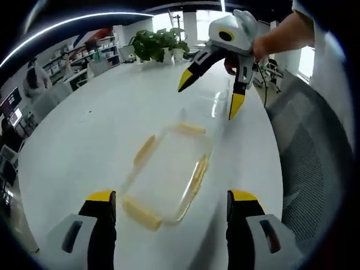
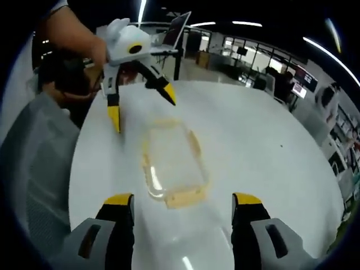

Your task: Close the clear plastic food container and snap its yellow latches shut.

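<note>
Two facing cameras, one shared bench

Left gripper view: looking down and across the white bench [image 1: 112,112] toward the plants [image 1: 157,45]. Right gripper view: aimed back from the opposite side toward the office. Shared: the clear container [image 1: 169,171] [image 2: 171,163], near both, and the opposing tongs [image 1: 211,95] [image 2: 140,107].

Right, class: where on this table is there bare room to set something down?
The white table is bare between the container and the plants, and beyond the container toward the far edge in the right gripper view. It is crowded at the container, with the right gripper and left gripper open above.
</note>
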Tool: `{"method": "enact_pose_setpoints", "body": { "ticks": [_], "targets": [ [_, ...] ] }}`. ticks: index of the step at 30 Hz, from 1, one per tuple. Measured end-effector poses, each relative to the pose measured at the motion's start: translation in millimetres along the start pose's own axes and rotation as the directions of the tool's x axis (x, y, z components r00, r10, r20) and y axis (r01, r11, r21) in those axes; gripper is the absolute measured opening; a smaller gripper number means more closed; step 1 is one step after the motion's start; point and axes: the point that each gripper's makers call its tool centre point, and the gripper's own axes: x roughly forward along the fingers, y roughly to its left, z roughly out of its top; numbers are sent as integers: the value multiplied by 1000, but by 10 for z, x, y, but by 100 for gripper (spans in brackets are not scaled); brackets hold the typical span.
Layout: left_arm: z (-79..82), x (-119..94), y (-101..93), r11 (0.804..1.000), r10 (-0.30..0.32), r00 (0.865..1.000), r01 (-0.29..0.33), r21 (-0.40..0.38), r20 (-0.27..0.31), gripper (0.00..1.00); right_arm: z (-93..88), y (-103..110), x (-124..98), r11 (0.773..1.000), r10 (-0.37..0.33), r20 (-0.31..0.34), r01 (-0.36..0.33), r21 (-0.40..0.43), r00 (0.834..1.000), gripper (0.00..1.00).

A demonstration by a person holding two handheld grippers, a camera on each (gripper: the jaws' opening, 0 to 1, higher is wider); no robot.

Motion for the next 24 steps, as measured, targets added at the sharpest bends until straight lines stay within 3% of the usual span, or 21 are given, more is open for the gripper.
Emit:
{"method": "enact_pose_setpoints", "body": {
  "ticks": [6, 24],
  "targets": [
    [15, 34, 50, 1000, -9, 1000, 9, 11, 2, 79, 19, -20, 57, 999, 19, -16, -19, -30, 1000, 70],
    [-101, 94, 184, 986, -43, 996, 55, 156, -78, 76, -29, -5, 261, 987, 75, -98, -88, -134, 992, 68]
  ]
}}
